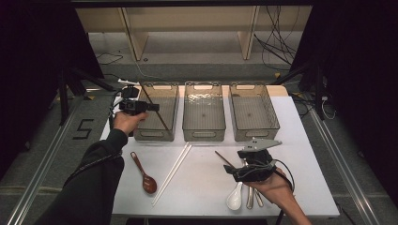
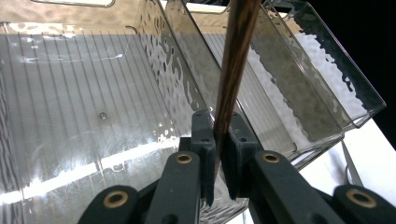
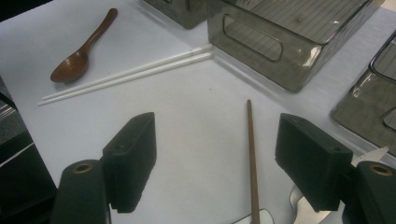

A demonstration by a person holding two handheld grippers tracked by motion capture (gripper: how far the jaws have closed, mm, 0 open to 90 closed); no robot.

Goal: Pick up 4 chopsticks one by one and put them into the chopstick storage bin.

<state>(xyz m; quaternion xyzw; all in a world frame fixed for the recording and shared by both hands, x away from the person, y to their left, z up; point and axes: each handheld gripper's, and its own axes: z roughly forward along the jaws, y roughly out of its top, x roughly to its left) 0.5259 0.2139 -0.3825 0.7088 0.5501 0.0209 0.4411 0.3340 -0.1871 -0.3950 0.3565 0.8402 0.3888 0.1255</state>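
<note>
Left gripper (image 1: 152, 107) clamps a brown chopstick (image 2: 232, 65) above the leftmost bin (image 1: 141, 123); right gripper (image 3: 215, 161), jaws apart, straddles a second brown chopstick (image 3: 252, 154) beside that bin.

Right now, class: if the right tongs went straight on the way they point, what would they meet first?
Probably the brown chopstick lying on the table between the open right tongs; beyond it, the middle bin, though depth is unclear.

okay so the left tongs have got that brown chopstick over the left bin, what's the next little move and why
Probably open the left tongs to drop it: they are shut on the brown chopstick, which already slants over the left bin.
</note>
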